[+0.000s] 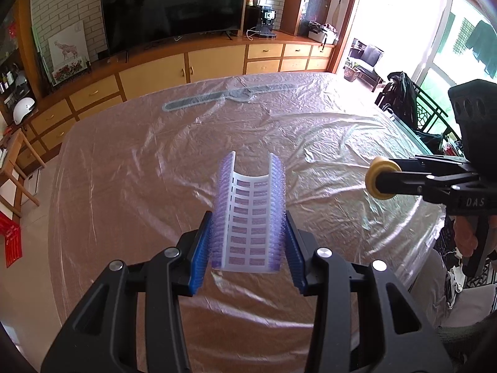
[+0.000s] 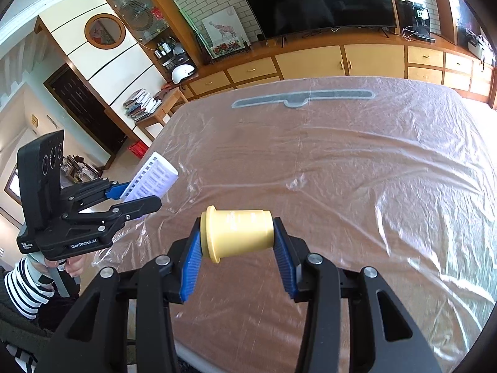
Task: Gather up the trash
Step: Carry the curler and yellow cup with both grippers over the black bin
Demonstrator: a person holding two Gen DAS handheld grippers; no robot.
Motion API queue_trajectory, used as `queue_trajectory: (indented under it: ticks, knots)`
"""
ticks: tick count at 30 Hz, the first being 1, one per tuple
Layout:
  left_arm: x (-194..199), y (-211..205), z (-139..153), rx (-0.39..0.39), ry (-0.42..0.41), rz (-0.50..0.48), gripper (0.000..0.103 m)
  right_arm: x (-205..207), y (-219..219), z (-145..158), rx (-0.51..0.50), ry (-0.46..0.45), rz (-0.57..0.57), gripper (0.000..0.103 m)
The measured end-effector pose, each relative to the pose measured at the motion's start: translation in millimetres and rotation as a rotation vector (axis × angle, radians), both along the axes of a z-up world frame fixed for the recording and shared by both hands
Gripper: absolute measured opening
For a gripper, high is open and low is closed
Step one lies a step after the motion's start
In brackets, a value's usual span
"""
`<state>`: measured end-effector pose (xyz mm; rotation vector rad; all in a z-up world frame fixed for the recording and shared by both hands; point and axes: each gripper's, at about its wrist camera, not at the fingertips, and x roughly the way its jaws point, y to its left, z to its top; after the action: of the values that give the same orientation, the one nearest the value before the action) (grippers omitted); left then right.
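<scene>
Living room, big desk [image 1: 155, 161] wrapped in wrinkled clear plastic sheet [image 2: 388, 186], bare across its middle except a long grey strip [image 1: 223, 96] lying under the sheet near the desk's far edge. Beyond that far edge: low wooden cabinets [image 1: 155, 74] along a brick wall, a dark TV [image 1: 174, 3] on top of them, a coffee machine [image 1: 267, 21] right of the TV, an animal picture [image 1: 68, 49] leaning left of the TV. Left claw [image 1: 248, 242] is clamped on a white and purple ridged plastic sheet piece [image 1: 251, 214], blue pads pressing both of its long sides, piece bowed into a trough and sticking out forward, held up in the air over the desk's near part, not touching the surface. Right claw [image 2: 237, 245] is clamped on a pale yellow plastic cup [image 2: 237, 233], cup lying sideways between the pads, flanged rim toward the left pad, base against the right pad, also lifted clear above the desk's near edge. From the right wrist view the left claw [image 2: 139, 195] sits off the desk's left side, well apart from the cup; a hand [image 2: 74, 267] grips its handle below, striped sleeve [image 2: 25, 289] behind it. From the left wrist view the cup [image 1: 382, 181] shows end-on by the desk's right side.
</scene>
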<state>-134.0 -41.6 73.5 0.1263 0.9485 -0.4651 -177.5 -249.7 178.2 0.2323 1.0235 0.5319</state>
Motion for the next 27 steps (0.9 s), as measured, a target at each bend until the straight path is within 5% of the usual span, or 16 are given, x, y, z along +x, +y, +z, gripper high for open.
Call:
queue_trajectory:
  ticks: [16,27]
  knots:
    - [-71,15,7,-0.009,0.005,-0.008,0.044,-66,-4,12,0.014,0.007,0.038,0.042]
    - [-127,6,10,-0.024,0.018,-0.107,0.044,-109,1,12,0.023,0.033,0.09,0.042]
